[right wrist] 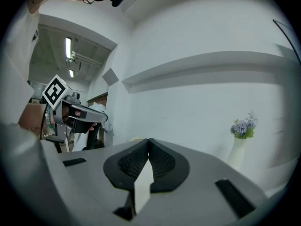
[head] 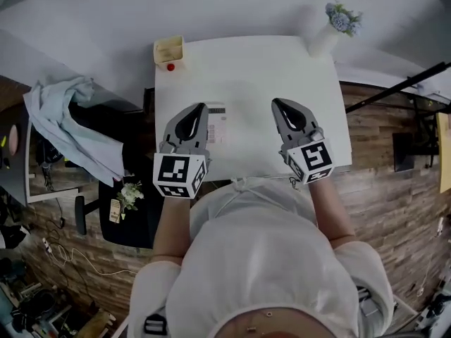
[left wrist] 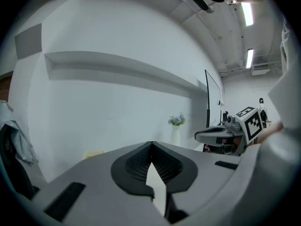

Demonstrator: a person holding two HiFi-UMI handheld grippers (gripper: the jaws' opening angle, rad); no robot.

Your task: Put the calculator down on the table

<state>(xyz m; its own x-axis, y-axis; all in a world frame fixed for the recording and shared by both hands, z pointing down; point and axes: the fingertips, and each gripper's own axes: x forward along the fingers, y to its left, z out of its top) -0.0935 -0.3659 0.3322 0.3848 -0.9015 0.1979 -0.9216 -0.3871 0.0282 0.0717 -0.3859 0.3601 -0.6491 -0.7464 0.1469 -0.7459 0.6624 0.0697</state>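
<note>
Two grippers are held side by side over the near half of the white table (head: 261, 69), and neither carries anything. The left gripper (head: 200, 108) has its jaws closed tip against tip with nothing between them; past them its own view shows only the pale wall. The right gripper (head: 276, 103) is closed in the same way, tips meeting and nothing clamped, and its view looks out nearly level at the wall too. Each gripper can be seen in the other's view, off to the side and well apart.

The calculator (head: 218, 123) lies flat on the table between the two grippers. In the head view it sits just beside the left gripper, which covers its left edge. It is small there, and what seem to be rows of keys are too fine to be sure of. Neither gripper holds it.

At the table's far right corner stands a white vase (head: 323, 39) of bluish flowers (head: 343, 18). At the far left corner sits a yellow box (head: 169, 49), with a small red thing (head: 170, 67) just in front of it. A blue cloth (head: 60, 115) hangs left of the table
</note>
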